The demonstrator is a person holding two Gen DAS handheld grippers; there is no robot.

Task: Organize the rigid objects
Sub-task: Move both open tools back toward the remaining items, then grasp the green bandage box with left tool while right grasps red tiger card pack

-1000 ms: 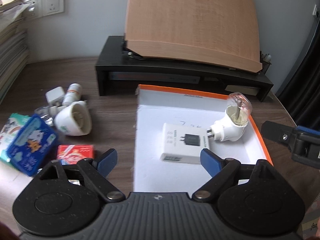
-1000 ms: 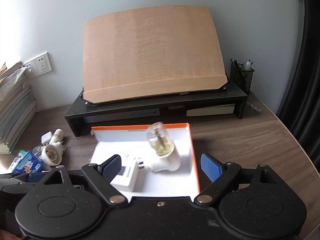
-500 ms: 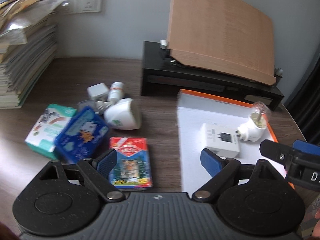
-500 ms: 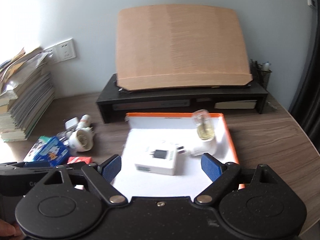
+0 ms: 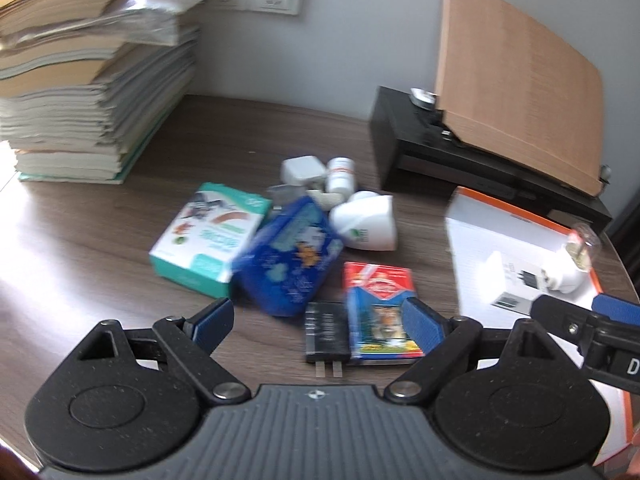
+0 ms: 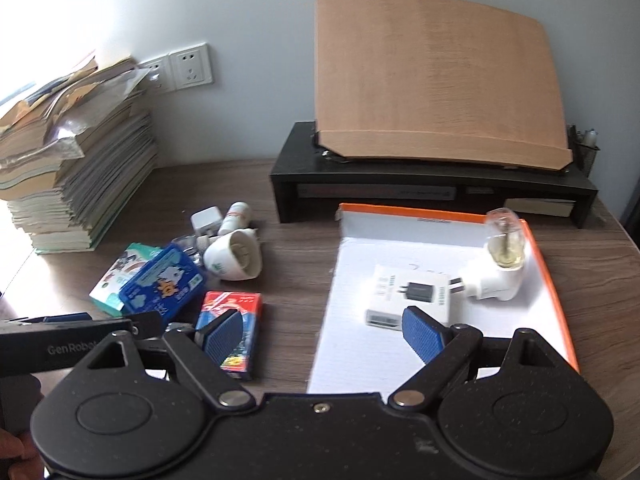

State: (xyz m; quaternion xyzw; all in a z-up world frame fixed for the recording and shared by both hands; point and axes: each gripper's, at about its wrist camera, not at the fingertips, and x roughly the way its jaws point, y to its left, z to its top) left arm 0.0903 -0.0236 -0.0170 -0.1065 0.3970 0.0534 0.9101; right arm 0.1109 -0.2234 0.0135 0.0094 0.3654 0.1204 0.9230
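both grippers gape wide and hold nothing: the left gripper (image 5: pixel 318 320) over a black flat piece (image 5: pixel 326 330) that only its view shows, beside the red pack (image 5: pixel 380 312); the right gripper (image 6: pixel 322 330) nearer the white tray (image 6: pixel 400 224) with charger box (image 6: pixel 408 294) and plug-in vaporizer (image 6: pixel 496 280). only the right view shows the pen holder (image 6: pixel 586 152).

1. The orange-rimmed tray (image 5: pixel 516 216) runs behind the left gripper's body and the picture's right edge, so its near corner is lost.
2. The red card box (image 6: pixel 234 312) is half covered by a blue pad in the right wrist view.
3. Print on the blue packet (image 5: pixel 288 256) and teal box (image 5: pixel 208 240) is smeared beyond reading.
4. The book stack (image 5: pixel 84 80) is cut off at the left edge.
5. Small pieces behind the white cup (image 6: pixel 234 256) are too crowded to identify.
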